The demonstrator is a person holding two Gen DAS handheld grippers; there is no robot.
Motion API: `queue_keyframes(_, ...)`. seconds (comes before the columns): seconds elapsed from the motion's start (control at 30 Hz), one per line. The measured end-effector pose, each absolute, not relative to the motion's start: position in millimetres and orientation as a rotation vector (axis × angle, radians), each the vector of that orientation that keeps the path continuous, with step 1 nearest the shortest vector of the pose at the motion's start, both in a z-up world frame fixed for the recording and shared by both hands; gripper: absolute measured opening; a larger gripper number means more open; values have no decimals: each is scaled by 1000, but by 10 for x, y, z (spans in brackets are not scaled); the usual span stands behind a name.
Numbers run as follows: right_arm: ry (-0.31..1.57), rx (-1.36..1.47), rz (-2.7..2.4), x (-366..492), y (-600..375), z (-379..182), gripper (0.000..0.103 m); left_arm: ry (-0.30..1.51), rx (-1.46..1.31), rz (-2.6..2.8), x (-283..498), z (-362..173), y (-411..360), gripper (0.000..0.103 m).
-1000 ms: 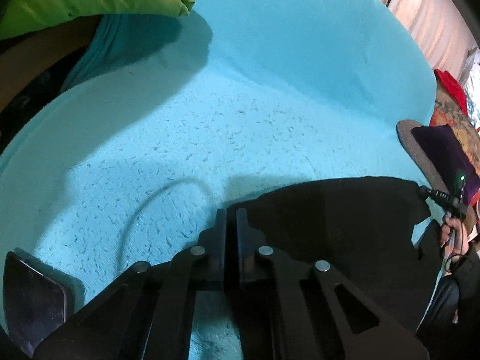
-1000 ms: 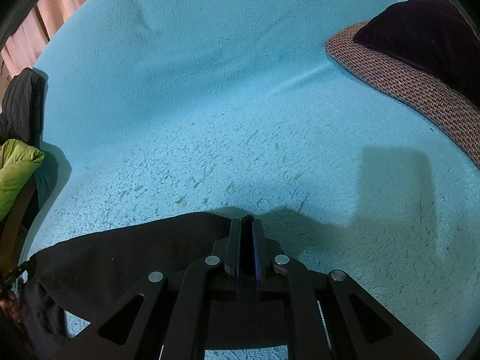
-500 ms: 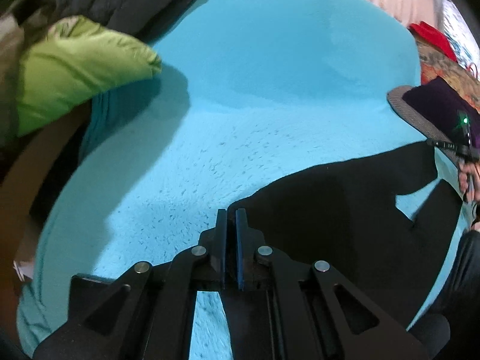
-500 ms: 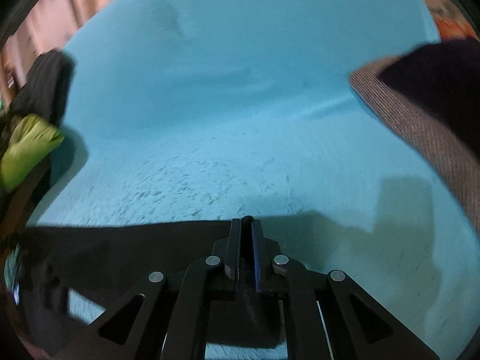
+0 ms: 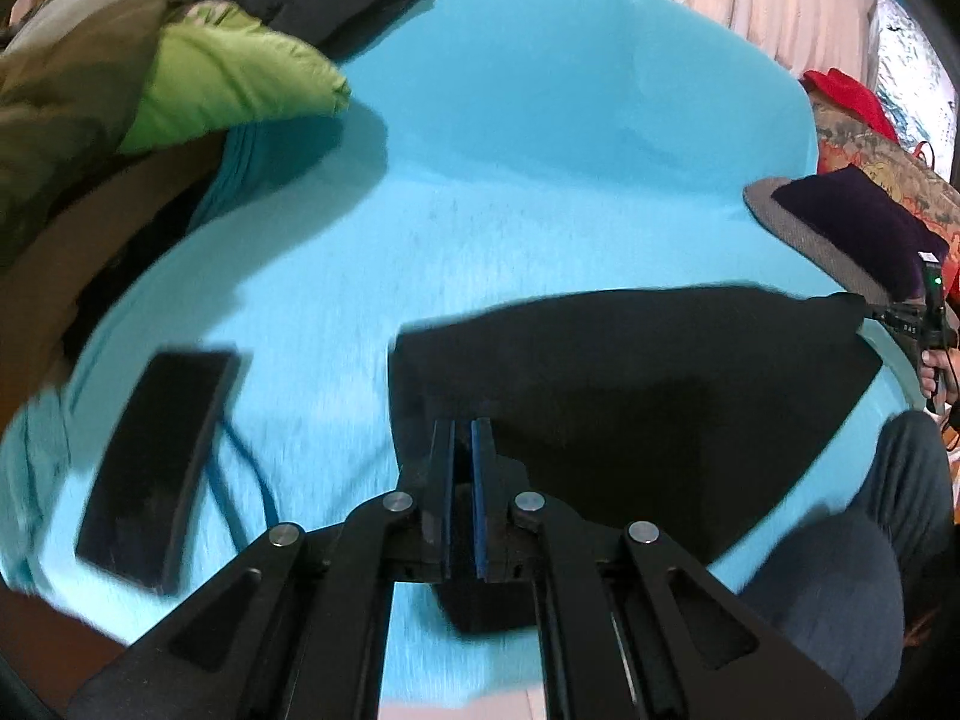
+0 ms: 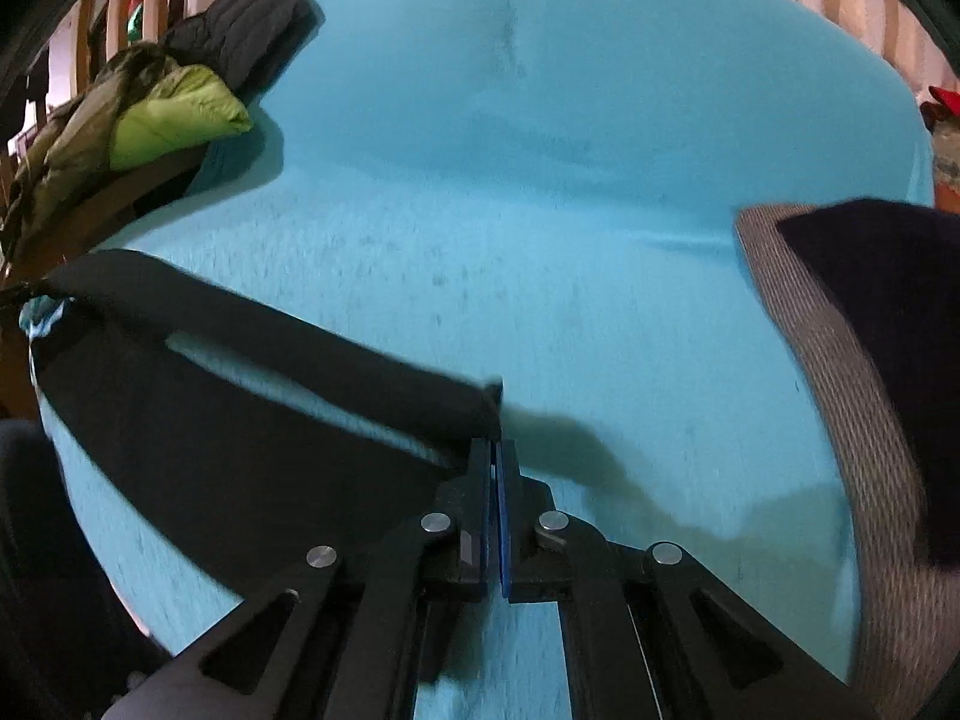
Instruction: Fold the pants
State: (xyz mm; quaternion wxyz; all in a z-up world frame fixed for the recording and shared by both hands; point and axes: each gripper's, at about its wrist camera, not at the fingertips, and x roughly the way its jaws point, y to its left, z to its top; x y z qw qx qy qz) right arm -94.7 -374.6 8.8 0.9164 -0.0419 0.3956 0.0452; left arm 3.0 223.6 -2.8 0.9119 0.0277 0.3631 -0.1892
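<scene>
Pinched between my left gripper's matt black plastic fingers, the black cloth pants look dull and smooth. Beyond them I see a fuzzy, napped turquoise blanket. Left of that gripper lies a glossy black slab; rightward, a coarse grey woven mat.

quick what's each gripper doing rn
left gripper: shut on the black pants
right gripper: shut on the black pants, other end
</scene>
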Motion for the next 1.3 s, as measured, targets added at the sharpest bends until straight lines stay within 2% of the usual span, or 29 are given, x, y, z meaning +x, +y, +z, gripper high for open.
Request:
queue_keyframes(0.1, 824, -66, 104, -1052, -3721, -10, 0, 784, 22, -387, -46, -165, 2282, 3)
queue_keyframes(0.2, 827, -30, 125, -1177, -3690, -76, 3, 782, -67, -357, -98, -157, 2387, 11)
queue_keyframes(0.27, 838, 22, 140, -1234, -3719, -102, 7, 771, -137, -318, -137, -136, 2490, 21)
queue_keyframes(0.33, 845, 145, 149, -1306, -3833, -108, 13, 751, -238, -279, -211, -109, 2614, 41)
queue_keyframes(0.4, 841, 346, 187, -1348, -4007, -114, 33, 720, -353, -251, -320, -91, 2742, 55)
queue_keyframes(0.43, 836, 426, 204, -1352, -4074, -123, 36, 706, -437, -240, -377, -82, 2810, 59)
queue_keyframes(0.67, 873, 984, 359, -1067, -4433, -494, 37, 717, -825, -286, -584, -179, 2901, 65)
queue_keyframes(0.73, 923, 999, 323, -982, -4416, -592, 33, 740, -899, -291, -601, -232, 2860, 65)
queue_keyframes(1.1, 916, 952, 311, -831, -4271, -561, 33, 832, -1034, -333, -440, -395, 2556, 70)
queue_keyframes(1.3, 919, 935, 303, -877, -4269, -551, 33, 813, -1050, -316, -307, -435, 2506, 70)
